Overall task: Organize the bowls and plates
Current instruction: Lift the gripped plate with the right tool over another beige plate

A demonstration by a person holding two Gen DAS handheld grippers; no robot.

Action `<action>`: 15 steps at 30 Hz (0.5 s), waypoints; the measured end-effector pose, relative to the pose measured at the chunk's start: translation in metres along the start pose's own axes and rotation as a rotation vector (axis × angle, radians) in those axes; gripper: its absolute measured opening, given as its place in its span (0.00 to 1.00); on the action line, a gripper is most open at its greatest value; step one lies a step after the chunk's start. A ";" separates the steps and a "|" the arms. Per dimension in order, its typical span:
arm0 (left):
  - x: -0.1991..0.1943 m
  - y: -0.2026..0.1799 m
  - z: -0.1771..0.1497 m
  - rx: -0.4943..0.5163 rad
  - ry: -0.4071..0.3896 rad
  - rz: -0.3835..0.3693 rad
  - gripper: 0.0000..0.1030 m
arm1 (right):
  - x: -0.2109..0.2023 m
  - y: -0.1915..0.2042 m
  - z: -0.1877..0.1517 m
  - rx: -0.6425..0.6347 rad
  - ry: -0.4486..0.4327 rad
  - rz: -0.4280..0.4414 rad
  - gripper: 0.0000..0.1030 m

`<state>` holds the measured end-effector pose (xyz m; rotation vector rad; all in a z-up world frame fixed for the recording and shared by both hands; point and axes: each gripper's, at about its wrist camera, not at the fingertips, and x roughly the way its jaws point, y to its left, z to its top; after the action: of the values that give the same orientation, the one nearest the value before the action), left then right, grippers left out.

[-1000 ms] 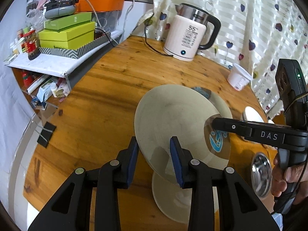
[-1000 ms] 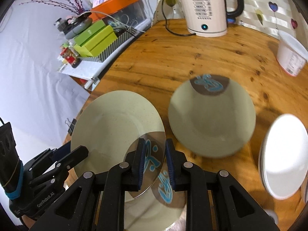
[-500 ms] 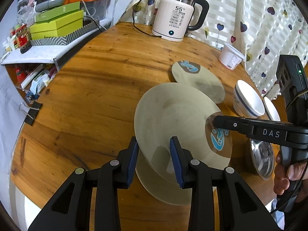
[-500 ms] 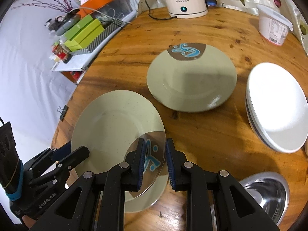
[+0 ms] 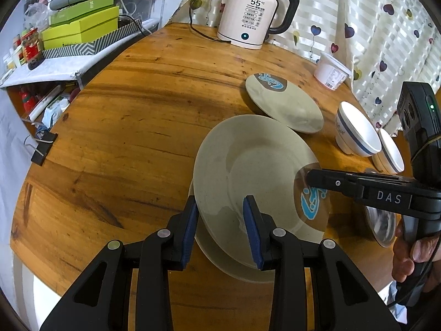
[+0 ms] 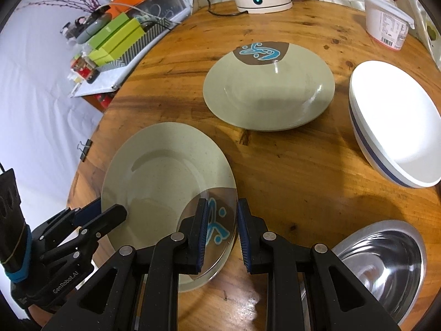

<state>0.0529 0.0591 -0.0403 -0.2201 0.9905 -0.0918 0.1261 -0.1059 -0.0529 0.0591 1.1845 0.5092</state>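
Pale green plate (image 5: 256, 165) pinched on both sides: left gripper (image 5: 220, 226) on its near rim, right gripper (image 6: 220, 234) on the brown-and-blue patch. Held tilted, just over another plate (image 5: 220, 256) lying near the table's (image 5: 124, 127) front edge. Second patterned plate (image 6: 270, 88) flat near the middle.

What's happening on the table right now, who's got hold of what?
A person is carrying one green plate with both tools at once: the left hand-held gripper pinches its near rim, and the right hand-held gripper pinches the rim by the brown and blue pattern. The plate hangs just above another plate lying on the wooden table. A third patterned plate, white bowls and a steel bowl sit off to the side.
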 end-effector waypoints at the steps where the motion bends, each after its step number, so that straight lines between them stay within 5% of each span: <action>1: 0.000 0.000 -0.001 0.000 0.003 0.000 0.34 | 0.000 0.000 -0.001 -0.001 0.001 -0.001 0.20; 15: 0.001 -0.002 -0.008 0.009 0.012 0.025 0.34 | 0.004 0.007 -0.007 -0.039 0.005 -0.026 0.24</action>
<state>0.0469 0.0557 -0.0454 -0.1994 1.0044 -0.0750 0.1187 -0.0993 -0.0566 0.0086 1.1785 0.5094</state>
